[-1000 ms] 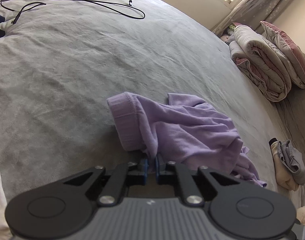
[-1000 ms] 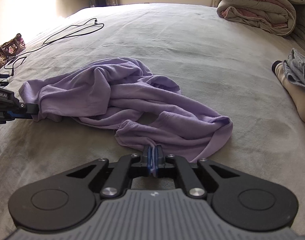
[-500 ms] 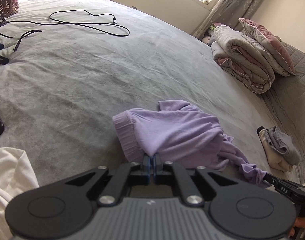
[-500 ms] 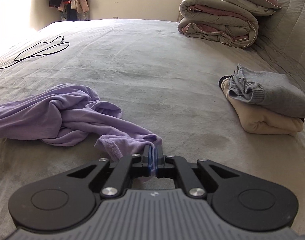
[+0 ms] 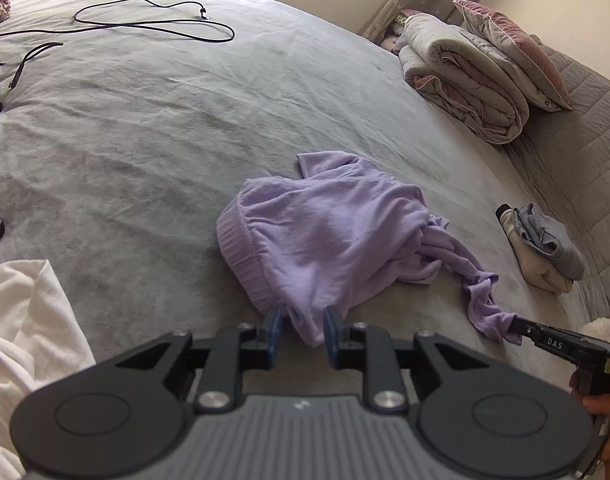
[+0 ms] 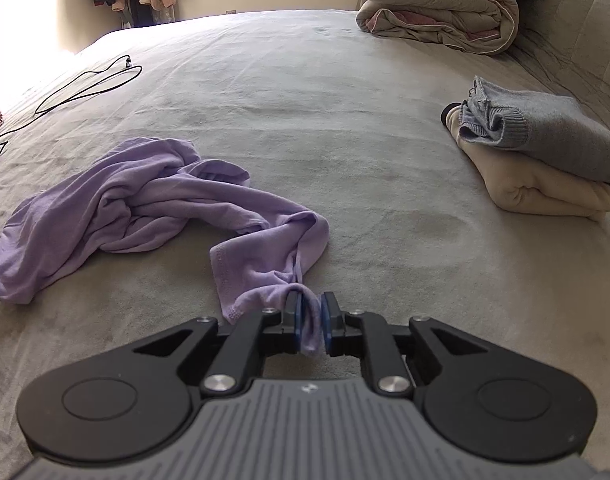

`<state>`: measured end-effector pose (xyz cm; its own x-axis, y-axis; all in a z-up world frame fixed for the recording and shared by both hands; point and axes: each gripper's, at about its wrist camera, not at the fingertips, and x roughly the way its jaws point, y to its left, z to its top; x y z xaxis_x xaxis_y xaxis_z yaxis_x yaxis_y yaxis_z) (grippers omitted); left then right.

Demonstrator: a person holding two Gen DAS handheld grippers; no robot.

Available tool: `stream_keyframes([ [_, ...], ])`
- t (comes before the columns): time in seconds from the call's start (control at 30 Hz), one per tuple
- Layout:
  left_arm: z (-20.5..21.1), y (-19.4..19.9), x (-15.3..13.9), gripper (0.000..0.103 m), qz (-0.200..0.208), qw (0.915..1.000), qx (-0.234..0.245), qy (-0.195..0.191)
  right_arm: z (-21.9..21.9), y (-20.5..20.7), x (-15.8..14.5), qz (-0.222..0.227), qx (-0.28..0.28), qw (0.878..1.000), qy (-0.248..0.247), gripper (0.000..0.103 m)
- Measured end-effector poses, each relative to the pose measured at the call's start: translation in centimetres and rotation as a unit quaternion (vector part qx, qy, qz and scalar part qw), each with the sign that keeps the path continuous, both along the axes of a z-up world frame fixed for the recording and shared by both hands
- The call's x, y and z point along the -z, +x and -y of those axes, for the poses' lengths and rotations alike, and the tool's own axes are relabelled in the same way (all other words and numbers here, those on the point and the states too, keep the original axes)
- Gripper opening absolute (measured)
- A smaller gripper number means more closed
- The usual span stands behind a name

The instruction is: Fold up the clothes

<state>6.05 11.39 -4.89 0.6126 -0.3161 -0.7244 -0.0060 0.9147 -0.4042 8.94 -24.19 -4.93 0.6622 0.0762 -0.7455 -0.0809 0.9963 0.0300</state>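
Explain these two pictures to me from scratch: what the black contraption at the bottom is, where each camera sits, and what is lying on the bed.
No robot here: a person carries a hand-held claw in each hand, each with a camera looking along its two fingers. One picture is from the left claw, the other from the right claw. Both point at a crumpled purple garment on a grey bed. Both claws have just been opening. The left one is open, and the ribbed hem lies loose between its blue pads. In the right one a bunch of cloth still sits in the narrower gap. Also on the bed: a stack of folded clothes, a rolled duvet and a black cable.
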Motion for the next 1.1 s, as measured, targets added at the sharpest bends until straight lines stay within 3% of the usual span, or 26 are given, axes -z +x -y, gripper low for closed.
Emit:
stream_keyframes([
  [0.03,-0.2,0.1,0.1,0.041,-0.002,1.0,-0.004,0.0,-0.3,0.1,0.0,0.0,-0.004,1.0,0.003,0.029],
  [0.07,-0.6,0.2,0.2,0.041,-0.006,0.9999,-0.01,0.001,-0.6,0.2,0.1,0.001,-0.006,1.0,0.008,0.045],
  [0.1,-0.9,0.4,0.2,0.043,-0.009,0.9998,-0.017,0.001,-0.9,0.3,0.2,0.003,-0.008,1.0,0.013,0.051],
  [0.3,-2.0,0.9,-0.1,0.052,-0.004,0.9991,-0.041,-0.01,-3.1,0.6,0.8,-0.003,-0.039,0.999,0.018,0.051],
  [1.1,-1.8,2.3,0.3,0.052,-0.013,0.9975,-0.067,-0.017,-3.8,0.6,1.2,-0.005,-0.059,0.998,0.01,0.056],
])
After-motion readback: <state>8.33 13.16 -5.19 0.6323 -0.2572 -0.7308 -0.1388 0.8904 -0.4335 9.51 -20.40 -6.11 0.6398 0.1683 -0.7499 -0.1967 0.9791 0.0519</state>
